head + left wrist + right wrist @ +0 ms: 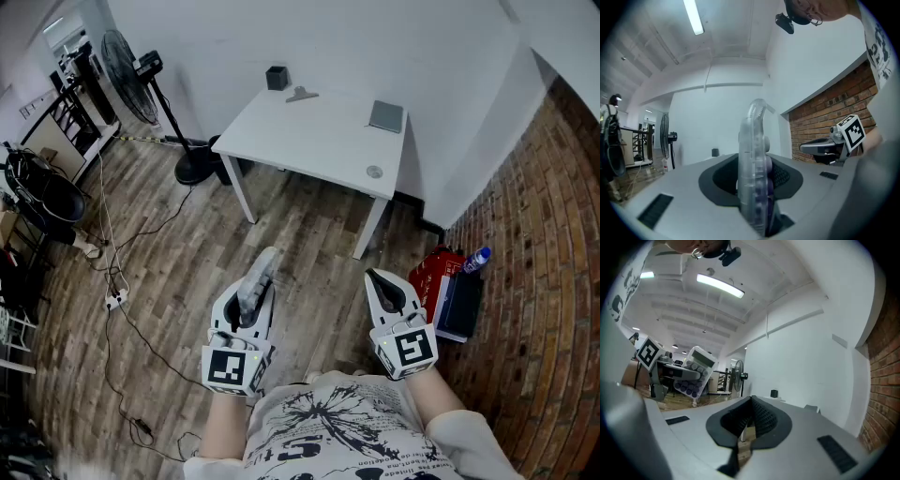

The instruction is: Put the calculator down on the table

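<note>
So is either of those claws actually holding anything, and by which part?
The left gripper holds the calculator, jaws pressing front and back over its keypad half; the display end sticks out. The right gripper is shut, empty.

Three cameras, all facing the table (319,141).
Head view: steeply down, well back from it. Gripper views: level along own jaws, low, same way; all share the fan (127,58) left of the table.
</note>
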### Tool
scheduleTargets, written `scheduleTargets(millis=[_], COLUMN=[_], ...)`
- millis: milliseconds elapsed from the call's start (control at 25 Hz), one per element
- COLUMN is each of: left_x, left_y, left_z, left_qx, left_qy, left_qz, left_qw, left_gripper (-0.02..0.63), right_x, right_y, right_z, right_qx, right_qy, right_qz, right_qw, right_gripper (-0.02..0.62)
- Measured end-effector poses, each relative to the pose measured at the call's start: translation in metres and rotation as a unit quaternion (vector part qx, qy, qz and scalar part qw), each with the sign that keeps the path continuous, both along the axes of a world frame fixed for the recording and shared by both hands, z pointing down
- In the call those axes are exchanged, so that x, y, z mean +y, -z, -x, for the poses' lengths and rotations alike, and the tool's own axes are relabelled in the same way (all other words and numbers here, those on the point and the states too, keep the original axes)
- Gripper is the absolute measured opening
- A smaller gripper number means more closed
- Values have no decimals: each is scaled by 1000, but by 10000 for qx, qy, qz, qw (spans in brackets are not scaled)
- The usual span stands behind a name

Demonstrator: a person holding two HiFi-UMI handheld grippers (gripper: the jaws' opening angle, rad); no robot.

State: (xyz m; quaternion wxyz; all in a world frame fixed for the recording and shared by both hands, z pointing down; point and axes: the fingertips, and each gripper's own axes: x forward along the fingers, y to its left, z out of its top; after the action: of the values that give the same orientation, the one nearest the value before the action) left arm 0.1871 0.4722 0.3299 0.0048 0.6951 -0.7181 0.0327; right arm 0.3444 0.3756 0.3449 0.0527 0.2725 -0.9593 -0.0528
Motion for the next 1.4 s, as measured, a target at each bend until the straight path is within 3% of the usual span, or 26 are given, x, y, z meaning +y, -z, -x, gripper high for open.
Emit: scheduleTargets(millis=[400, 800, 1080, 1400], left_x=[5, 1, -44, -152], left_y=[-6, -25, -44, -40], left_z=[32, 57, 85, 136], left_qx=[186, 482, 413, -5], left_qy=[109, 191, 349, 315], left_qz=[-23, 68, 360, 538], left_qw=[9998, 9986, 9979, 9981], left_gripper=[143, 143, 143, 143], right_x=[7, -3, -58, -172], right_y=[-3, -15, -35, -39], right_z=[34, 61, 96, 173], right_qx=[62, -5, 61, 14], right_qy=[170, 328, 503, 839], right_qz=[-16, 411, 559, 607], right_qw=[9998, 9986, 9971, 9946], right_gripper=[12, 14, 15, 15])
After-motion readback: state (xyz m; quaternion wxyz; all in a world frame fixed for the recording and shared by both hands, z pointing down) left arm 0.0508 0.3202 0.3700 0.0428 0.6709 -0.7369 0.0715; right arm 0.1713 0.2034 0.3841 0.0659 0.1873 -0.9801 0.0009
